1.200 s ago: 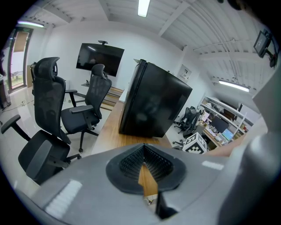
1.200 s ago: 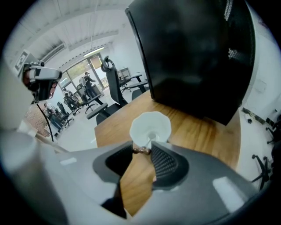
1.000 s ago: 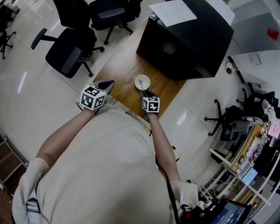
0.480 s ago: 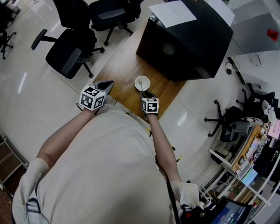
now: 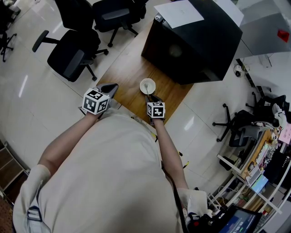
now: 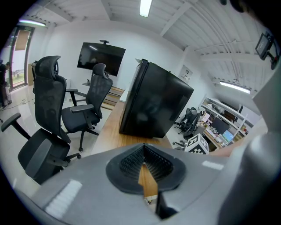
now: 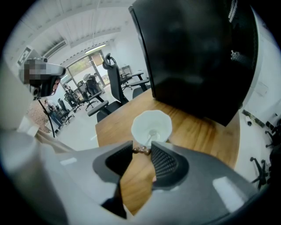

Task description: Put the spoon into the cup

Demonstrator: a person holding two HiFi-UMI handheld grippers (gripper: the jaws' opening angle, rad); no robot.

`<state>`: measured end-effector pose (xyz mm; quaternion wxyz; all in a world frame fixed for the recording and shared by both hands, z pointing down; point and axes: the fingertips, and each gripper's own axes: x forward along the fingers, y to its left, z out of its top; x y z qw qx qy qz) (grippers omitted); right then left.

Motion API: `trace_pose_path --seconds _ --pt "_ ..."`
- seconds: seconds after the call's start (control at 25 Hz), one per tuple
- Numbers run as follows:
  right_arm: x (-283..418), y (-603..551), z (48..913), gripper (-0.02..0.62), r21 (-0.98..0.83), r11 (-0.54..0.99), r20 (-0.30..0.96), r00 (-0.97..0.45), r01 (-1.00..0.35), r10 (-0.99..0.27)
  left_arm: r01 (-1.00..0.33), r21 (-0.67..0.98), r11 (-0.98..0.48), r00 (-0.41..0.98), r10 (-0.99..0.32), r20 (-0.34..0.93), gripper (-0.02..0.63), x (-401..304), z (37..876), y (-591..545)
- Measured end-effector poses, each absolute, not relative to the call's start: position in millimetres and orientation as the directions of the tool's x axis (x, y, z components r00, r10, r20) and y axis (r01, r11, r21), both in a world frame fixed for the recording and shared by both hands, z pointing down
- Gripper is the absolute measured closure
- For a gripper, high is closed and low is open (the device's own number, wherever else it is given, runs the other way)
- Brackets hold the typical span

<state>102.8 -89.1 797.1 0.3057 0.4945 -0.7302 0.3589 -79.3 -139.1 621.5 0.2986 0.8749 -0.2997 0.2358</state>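
Beyond the cup [image 5: 153,83], we see a big black box [image 5: 195,41] filling the far end of the wooden table [image 5: 122,73], with a white sheet of paper [image 5: 179,12] on its top. Two black office chairs [image 5: 72,52] stand on the pale floor to the left of the cup, off the table. Our left claw [image 5: 110,88] hovers at the table's near edge, left of the cup and apart from it. Its jaws are closed tip to tip with nothing between them. Our right claw [image 5: 151,97] sits just on the near side of the cup, its jaws pinched on the spoon [image 7: 149,139] at the brown end of its handle. The white cup stands upright on the table. The spoon's bowl lies inside the cup, and its handle leans over the near rim.
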Motion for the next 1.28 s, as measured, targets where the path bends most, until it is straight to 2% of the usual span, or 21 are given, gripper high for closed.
trace_pose_path --seconds 0.72,0.76,0.84,1.28 --pt "99.3 -86.6 808.4 0.462 -0.211 0.273 0.825 -0.321 -0.938 -0.466 -0.666 0.382 -0.641 0.709 -0.384 0.591 0.606 -79.8 622.7 -140.5" --pt "99.0 -86.4 808.4 0.428 -0.218 0.274 0.823 -0.328 -0.937 -0.463 -0.665 0.382 -0.642 0.71 -0.384 0.591 0.606 -79.4 622.5 -141.2" --pt "99.3 -86.1 805.8 0.403 -0.227 0.273 0.822 -0.334 -0.935 -0.461 -0.663 0.382 -0.643 0.711 -0.383 0.59 0.606 -77.8 620.8 -142.6" --pt "112.2 -86.6 768.3 0.4 -0.208 0.249 0.759 -0.317 -0.946 -0.569 -0.646 0.388 -0.657 0.724 -0.367 0.585 0.606 -69.9 617.6 -140.5"
